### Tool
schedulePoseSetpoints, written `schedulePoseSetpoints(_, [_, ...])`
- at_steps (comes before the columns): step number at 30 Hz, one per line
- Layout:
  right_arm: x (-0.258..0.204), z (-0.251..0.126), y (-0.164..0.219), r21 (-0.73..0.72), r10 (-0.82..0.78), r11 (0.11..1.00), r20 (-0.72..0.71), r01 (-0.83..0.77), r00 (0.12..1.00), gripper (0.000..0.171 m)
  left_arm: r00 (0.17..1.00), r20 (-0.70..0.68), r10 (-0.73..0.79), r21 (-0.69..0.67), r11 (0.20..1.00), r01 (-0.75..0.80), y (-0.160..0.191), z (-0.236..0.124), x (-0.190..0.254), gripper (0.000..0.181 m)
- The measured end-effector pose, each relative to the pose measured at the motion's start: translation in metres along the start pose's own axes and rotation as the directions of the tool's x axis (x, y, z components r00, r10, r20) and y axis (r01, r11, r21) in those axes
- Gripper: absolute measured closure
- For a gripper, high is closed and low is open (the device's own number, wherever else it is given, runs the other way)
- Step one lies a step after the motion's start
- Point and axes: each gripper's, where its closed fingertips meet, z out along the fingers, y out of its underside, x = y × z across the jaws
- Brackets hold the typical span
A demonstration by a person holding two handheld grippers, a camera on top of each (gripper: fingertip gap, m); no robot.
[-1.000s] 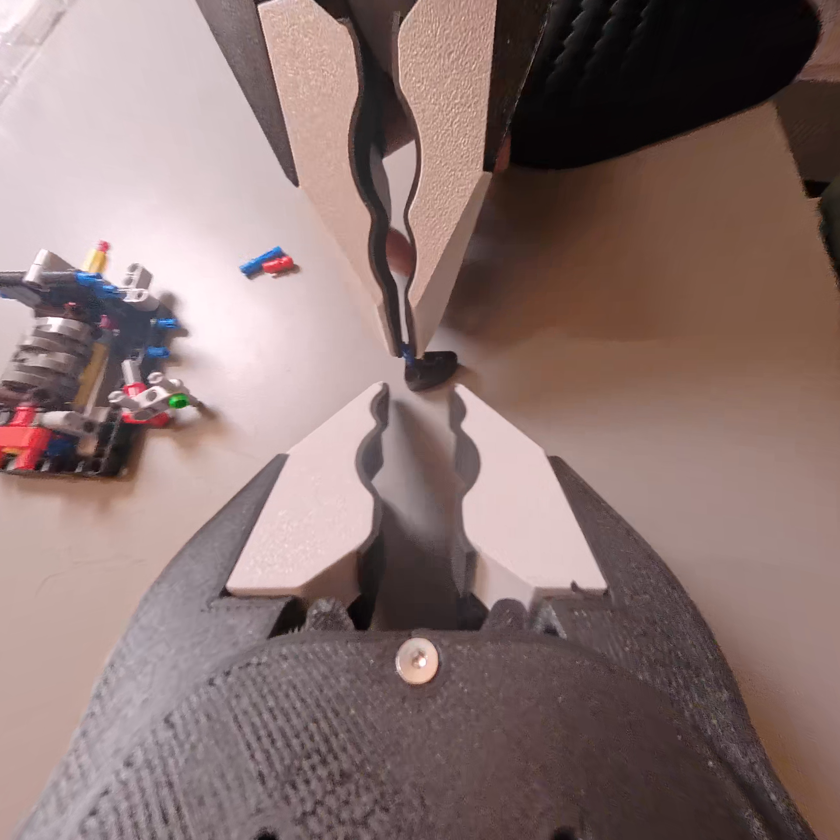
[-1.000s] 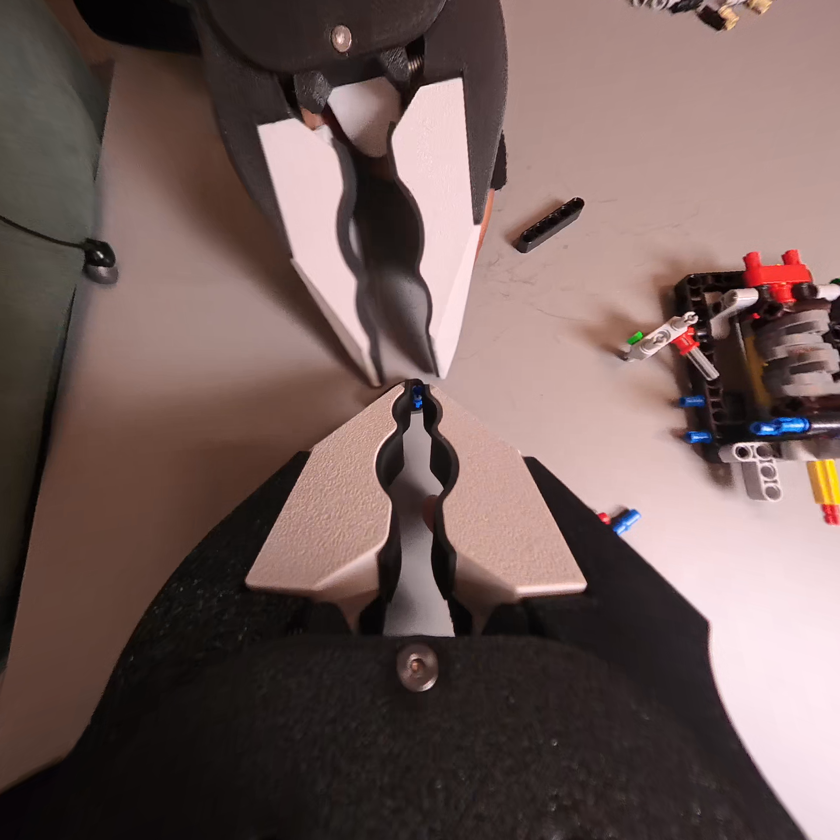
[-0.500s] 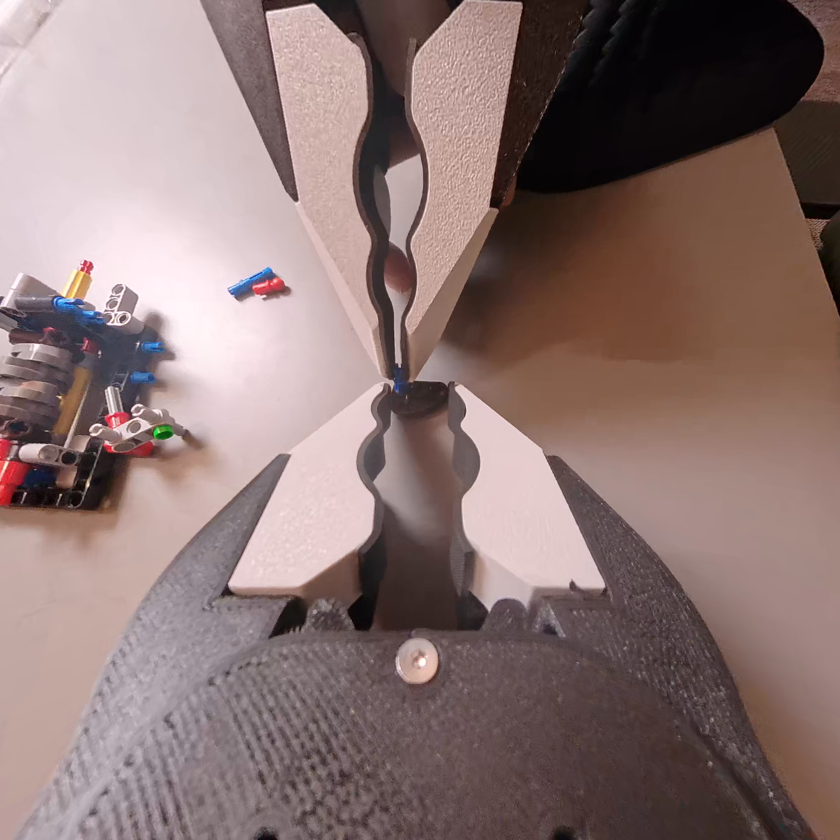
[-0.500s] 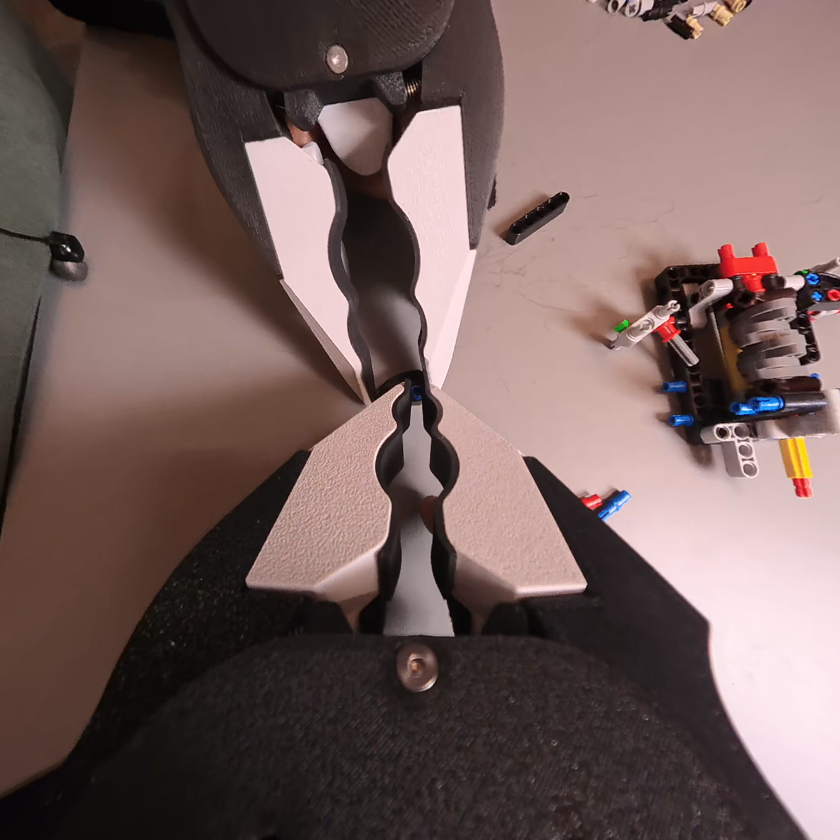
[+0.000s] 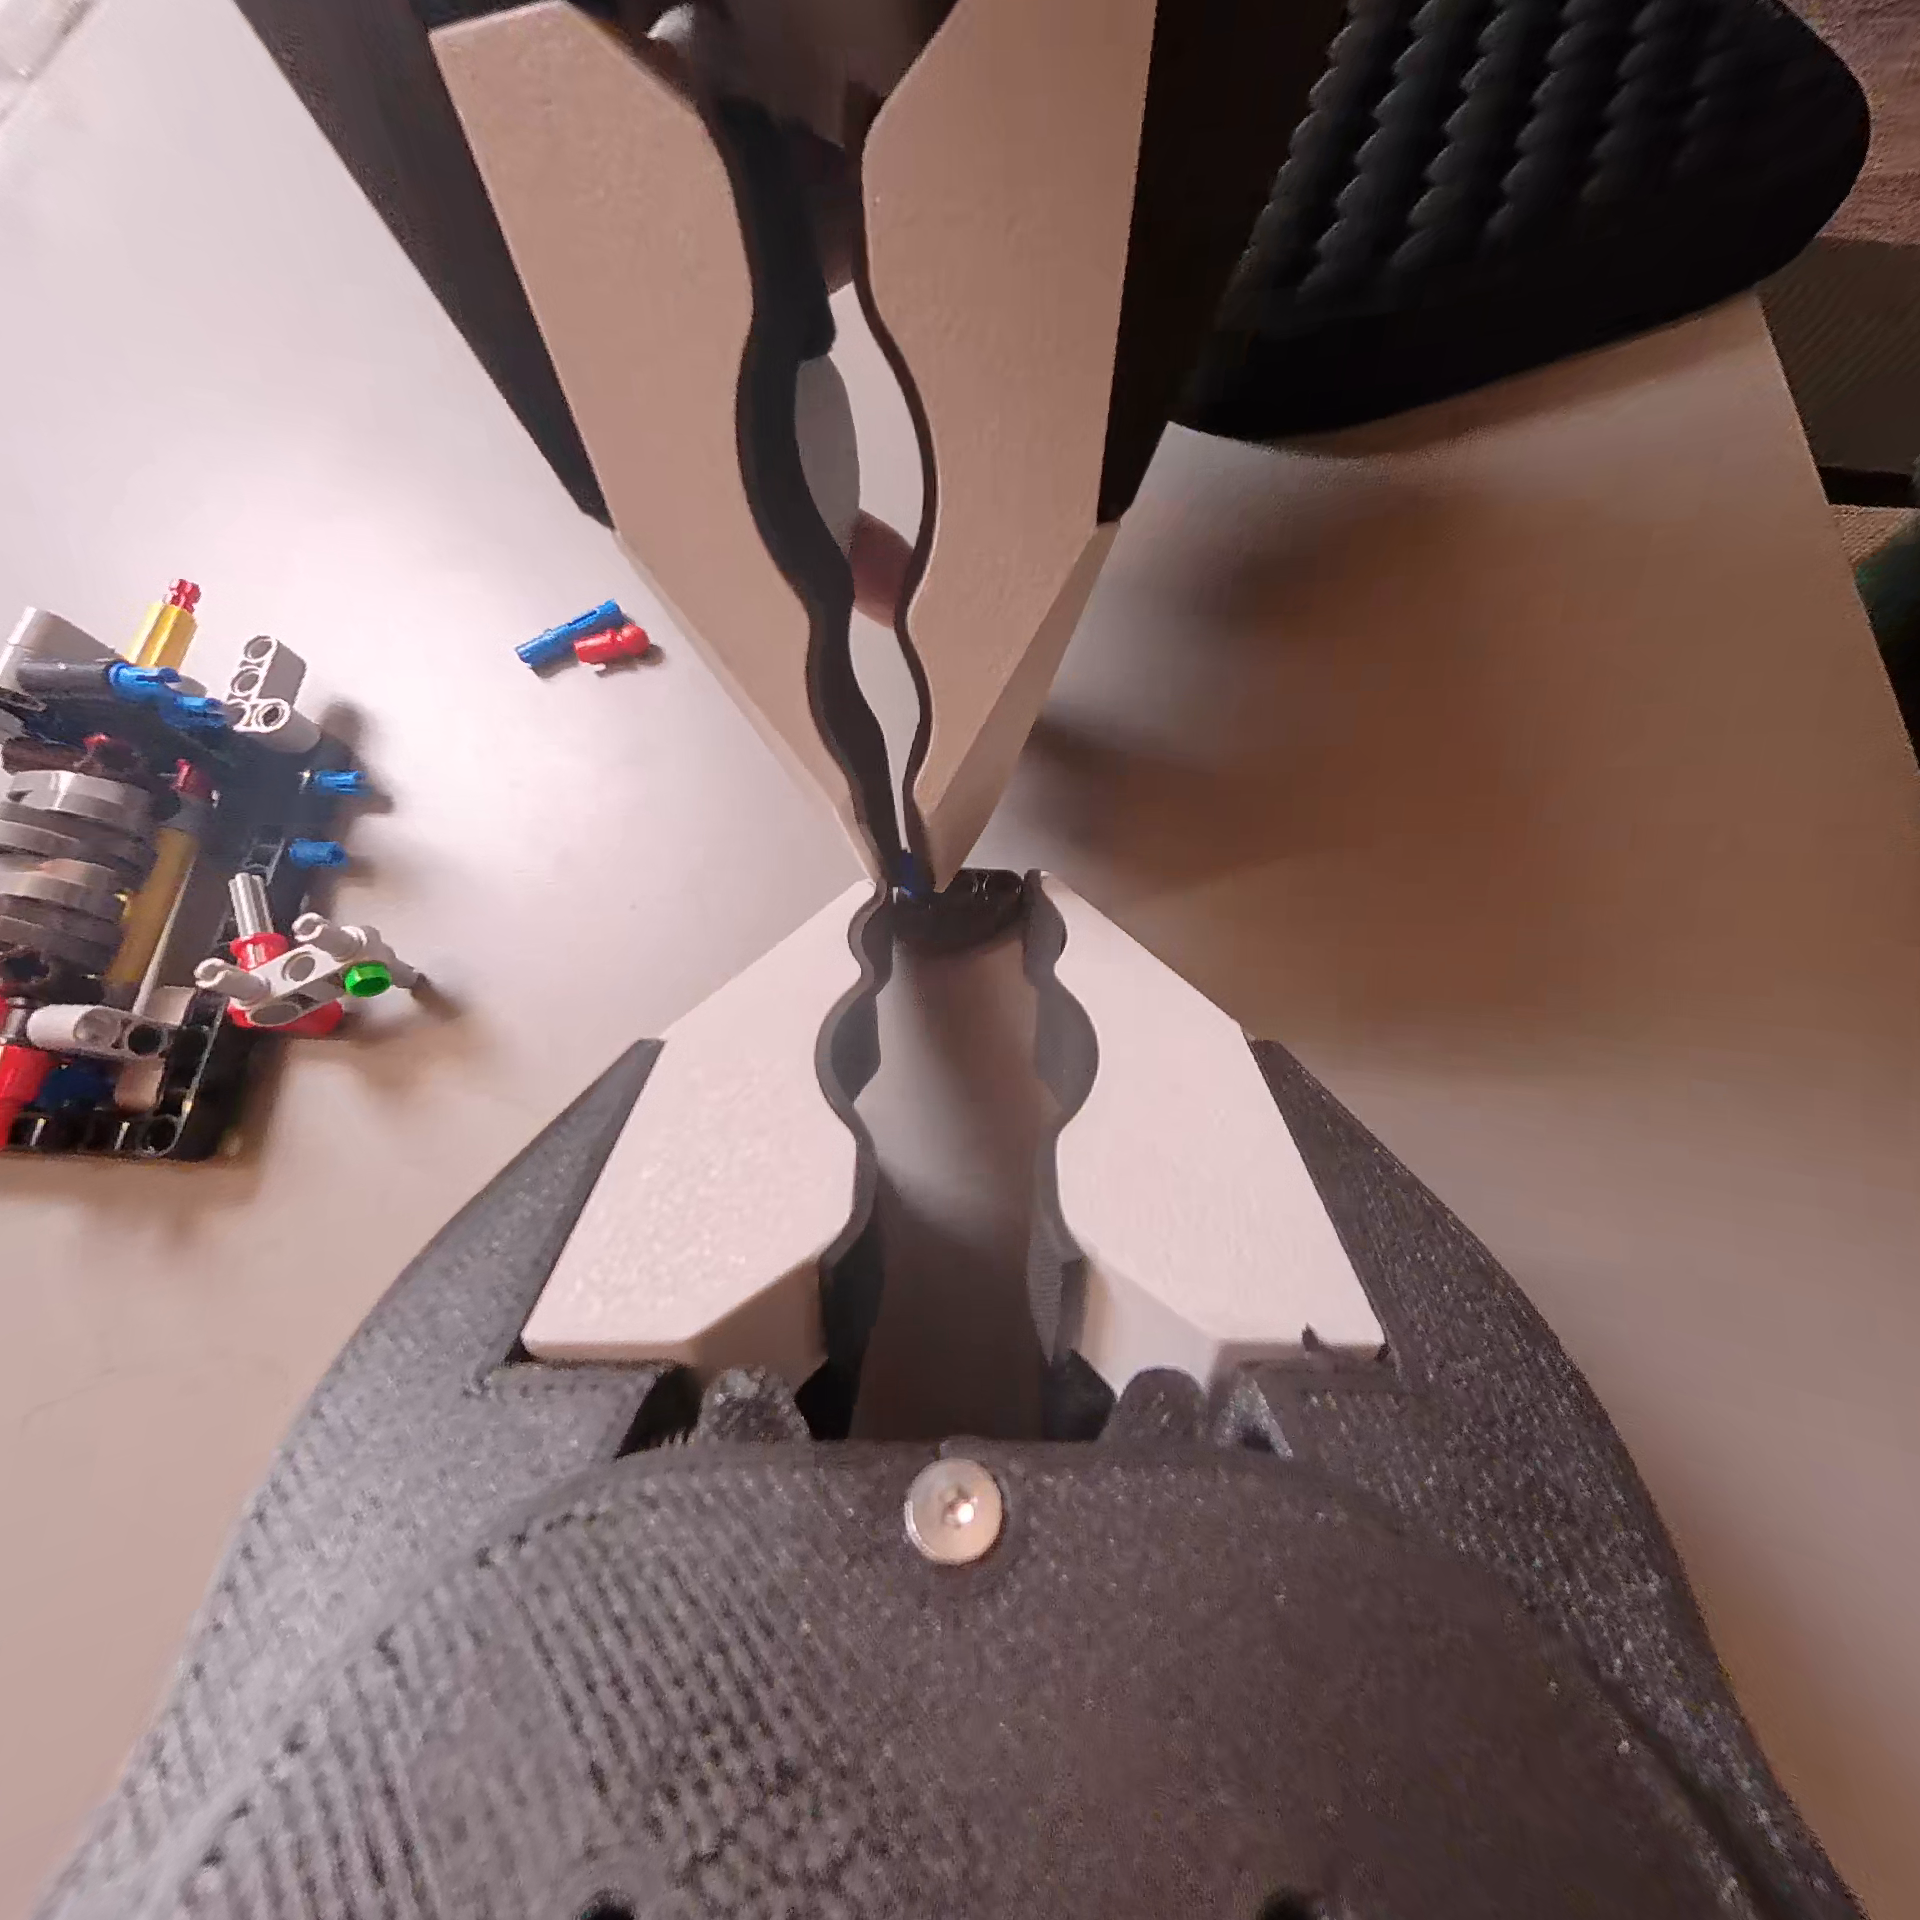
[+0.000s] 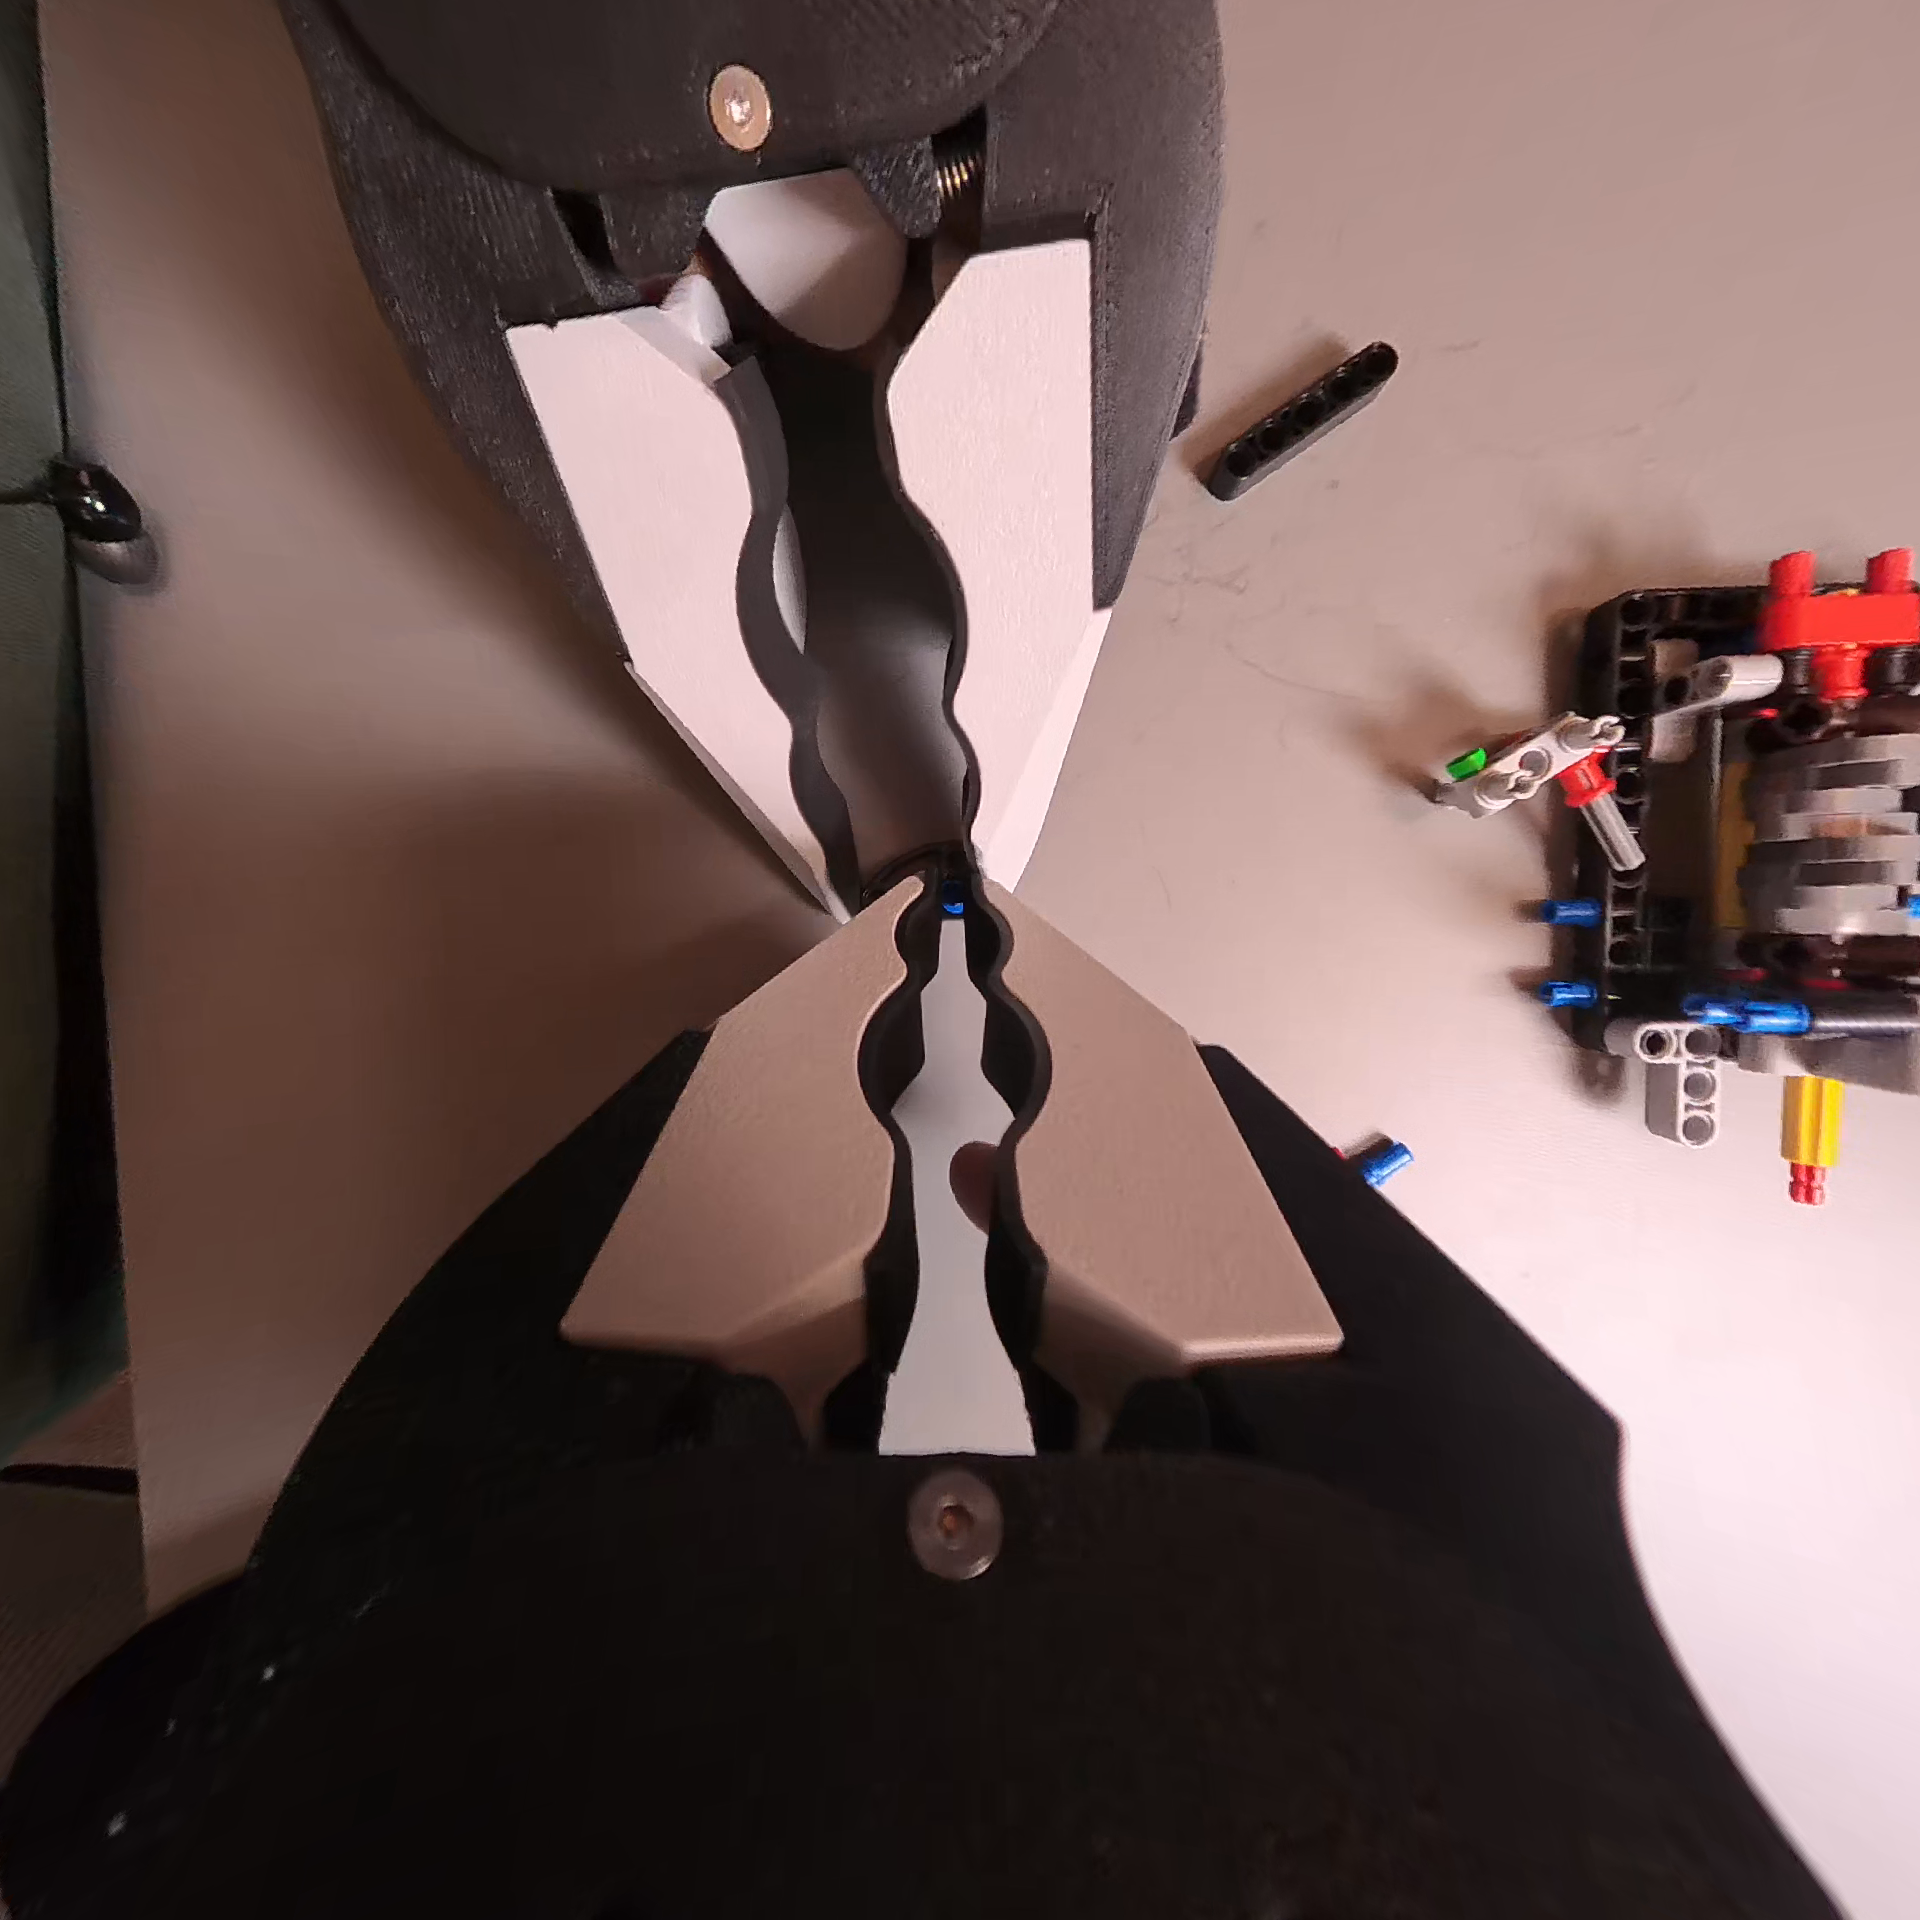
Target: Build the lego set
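Meeting tip to tip above the pale worktop (image 5: 1455, 935): right tongs (image 6: 951, 906) pinching a blue pin (image 6: 951, 906), left tongs (image 5: 961, 899) clasping a small black piece (image 5: 971, 914). Sitting apart on the worktop, left in the left wrist view: part-built lego set (image 5: 114, 894).

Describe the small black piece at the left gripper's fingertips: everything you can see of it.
The small black piece is a dark, rounded, glossy plastic part. It sits between the tips of the left gripper, whose fingers flank it, apparently gripping it. The right gripper, nearly closed, pinches a blue pin and presses it against the piece's edge. Its holes and exact shape are too small to tell. In the right wrist view it is mostly hidden.
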Motion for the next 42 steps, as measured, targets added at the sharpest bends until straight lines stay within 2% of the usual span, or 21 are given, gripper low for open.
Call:
schedulePoseSetpoints(6, [-0.0002,0.0006,-0.0001,-0.012,-0.005,1.000,0.013,0.006,1.000,0.169,1.000,-0.006,-0.017,-0.002,1.000,0.017,0.0009,-0.0003,0.0001,0.158])
schedulePoseSetpoints(14, [-0.0004,0.0010,-0.0001,0.019,-0.037,0.999,-0.046,0.038,0.998,0.169,1.000,-0.005,-0.018,-0.003,1.000,0.018,0.0012,-0.0003,0.0000,0.159])
schedulePoseSetpoints(24, [-0.0006,0.0017,0.0003,0.046,-0.005,0.999,-0.060,0.008,0.998,0.169,1.000,-0.002,-0.022,-0.005,1.000,0.022,0.0017,-0.0003,0.0000,0.159])
schedulePoseSetpoints(31, [0.0007,0.0010,-0.0001,0.123,0.047,0.992,-0.065,-0.039,0.997,0.169,1.000,0.000,-0.025,-0.006,1.000,0.025,0.0019,-0.0007,-0.0001,0.158])
schedulePoseSetpoints(34, [0.0020,0.0000,-0.0001,0.192,0.093,0.978,-0.066,-0.079,0.994,0.163,1.000,-0.001,-0.025,-0.005,1.000,0.025,0.0020,-0.0008,-0.0002,0.158])
schedulePoseSetpoints(42, [0.0014,-0.0064,-0.0011,0.144,0.058,0.989,-0.069,-0.047,0.996,0.156,1.000,-0.001,-0.022,-0.005,1.000,0.022,0.0020,-0.0010,-0.0001,0.158])
